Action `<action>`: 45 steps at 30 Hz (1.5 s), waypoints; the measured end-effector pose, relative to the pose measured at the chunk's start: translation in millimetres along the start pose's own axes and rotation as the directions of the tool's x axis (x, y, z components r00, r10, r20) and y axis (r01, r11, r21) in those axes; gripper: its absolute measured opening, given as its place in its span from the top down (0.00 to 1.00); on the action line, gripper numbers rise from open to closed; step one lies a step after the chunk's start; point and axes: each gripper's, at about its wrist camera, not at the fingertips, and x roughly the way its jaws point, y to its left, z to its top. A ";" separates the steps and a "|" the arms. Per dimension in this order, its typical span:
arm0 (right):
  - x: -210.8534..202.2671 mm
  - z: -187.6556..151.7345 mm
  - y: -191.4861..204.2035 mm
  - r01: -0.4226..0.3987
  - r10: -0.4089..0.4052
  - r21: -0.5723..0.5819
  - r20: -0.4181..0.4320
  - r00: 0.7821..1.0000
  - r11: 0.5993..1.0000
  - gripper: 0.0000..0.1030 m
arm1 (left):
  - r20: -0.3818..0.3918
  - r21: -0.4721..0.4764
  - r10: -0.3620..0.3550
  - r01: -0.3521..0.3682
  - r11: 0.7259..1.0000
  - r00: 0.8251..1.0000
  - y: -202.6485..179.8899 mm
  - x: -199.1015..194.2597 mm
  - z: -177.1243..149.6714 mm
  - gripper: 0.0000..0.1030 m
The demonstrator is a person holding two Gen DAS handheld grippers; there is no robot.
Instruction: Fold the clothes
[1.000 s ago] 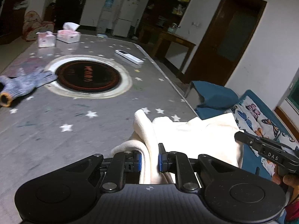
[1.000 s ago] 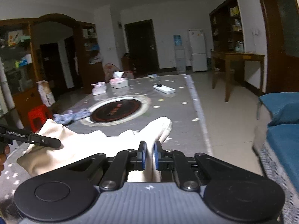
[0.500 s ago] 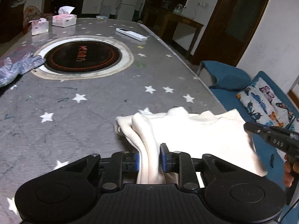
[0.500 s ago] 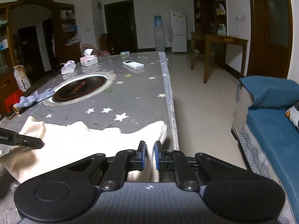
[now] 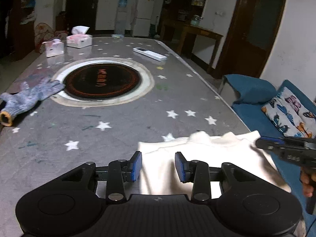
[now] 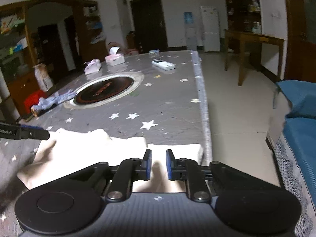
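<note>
A cream garment [image 5: 207,152] lies flat at the near right corner of the grey star-patterned table [image 5: 128,124]. My left gripper [image 5: 158,164] hovers over its left edge. Its jaws are opening, and the cloth lies below the gap with neither pad pressing on it. At the garment's right end, my right gripper [image 5: 262,145] comes in from the right. In the right wrist view the right gripper [image 6: 159,164] has its jaws opening a little. A low ridge of the garment [image 6: 79,148] sits loose between them. The left gripper [image 6: 46,135] shows at the left edge.
A round dark hob [image 5: 102,81] is set into the table's middle, with a blue-grey glove [image 5: 29,94] to its left. Two tissue boxes [image 5: 79,39] and a white remote [image 5: 149,53] lie at the far end. A blue sofa [image 5: 252,106] with a butterfly cushion [image 5: 290,114] stands past the right edge.
Both grippers have come down with the cloth. The bunched folds they pinched now lie spread flat on the table, and both pairs of jaws have parted, the left much wider.
</note>
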 end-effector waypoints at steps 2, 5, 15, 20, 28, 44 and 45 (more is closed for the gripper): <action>9.0 -0.5 1.9 -0.006 0.005 -0.013 -0.018 1.000 1.000 0.83 | -0.007 0.006 -0.007 0.007 1.000 1.000 -5.8 5.6 -0.1 0.62; 17.2 -2.8 -0.2 -0.008 0.007 -0.019 -0.039 0.999 1.000 0.81 | -0.011 0.013 -0.012 0.012 1.000 1.000 -9.4 13.6 -0.7 0.64; 23.6 -4.1 -4.1 0.010 -0.014 -0.058 -0.059 0.998 0.998 0.75 | -0.043 -0.028 0.047 -0.049 0.998 0.998 11.6 34.4 -3.8 0.63; 24.1 -1.6 -5.1 0.017 -0.022 -0.073 -0.073 0.997 0.997 0.67 | -0.015 -0.105 0.027 -0.028 0.994 1.000 21.6 32.2 5.5 0.57; 21.4 -0.7 -3.2 0.023 -0.027 -0.072 -0.069 0.997 0.997 0.62 | 0.006 -0.211 -0.130 0.128 0.969 0.992 39.6 47.4 11.4 0.62; -8.8 -12.1 32.6 0.006 -0.007 -0.084 -0.017 1.000 0.996 0.28 | 0.039 -0.001 -0.291 0.292 0.957 0.956 -5.9 13.5 1.6 0.60; -11.7 -15.5 35.5 0.003 -0.004 -0.083 -0.018 1.000 0.997 0.25 | 0.024 0.007 -0.300 0.300 0.954 0.954 -10.0 14.0 -2.3 0.59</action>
